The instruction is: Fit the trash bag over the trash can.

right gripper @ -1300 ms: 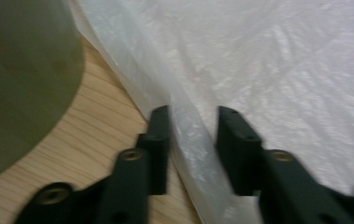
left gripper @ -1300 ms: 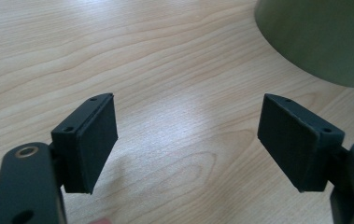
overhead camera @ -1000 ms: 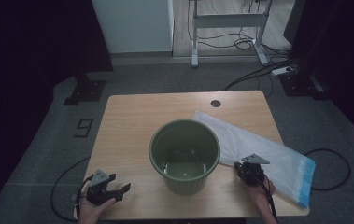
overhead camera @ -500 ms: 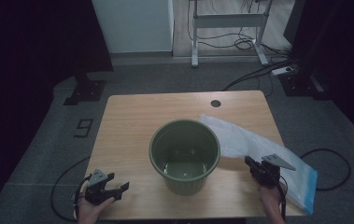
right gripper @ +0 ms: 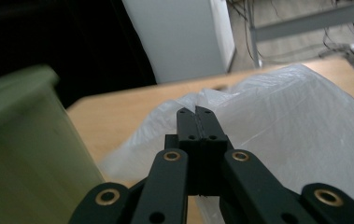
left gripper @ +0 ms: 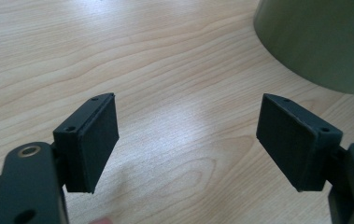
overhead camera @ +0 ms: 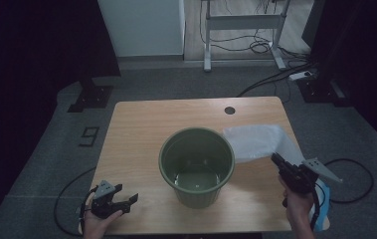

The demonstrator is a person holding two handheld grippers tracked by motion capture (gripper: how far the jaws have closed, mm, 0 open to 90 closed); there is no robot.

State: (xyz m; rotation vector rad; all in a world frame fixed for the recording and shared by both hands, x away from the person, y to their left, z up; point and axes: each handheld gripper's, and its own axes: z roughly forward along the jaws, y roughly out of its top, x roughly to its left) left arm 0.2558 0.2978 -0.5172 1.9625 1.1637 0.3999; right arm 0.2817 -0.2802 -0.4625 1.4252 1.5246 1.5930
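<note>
From above, the green bin (overhead camera: 197, 164) stands upright near the middle of the table (overhead camera: 141, 129), mouth facing up. Just right of the bin a white plastic bag (overhead camera: 255, 142) is lifted off the wood. Its long axis runs from the bin's rim back and down toward the table's near right corner, and its far end fans out flat beside the rim. The right gripper (overhead camera: 277, 160), right of the bin, has its jaws pressed together on the bag's edge. The bag's lower end is hidden behind that gripper and the hand, with only a bluish scrap visible at the table edge. The left gripper (overhead camera: 131, 198) sits low at the near left corner, well apart from the bin, pointing toward it with its jaws spread and nothing between them.

In the left gripper view, the two pads (left gripper: 95, 140) stand wide apart over bare wood. The bin (left gripper: 324, 42) is cut off at the upper right, with only its lower wall in frame.

In the right gripper view, the jaws are closed tight, a thin fold of bag (right gripper: 296, 121) pinched at their tips (right gripper: 196, 112). The bag billows away beyond them. The bin (right gripper: 20, 149) is a blurred green wall at the left, too soft to make out its rim clearly.
</note>
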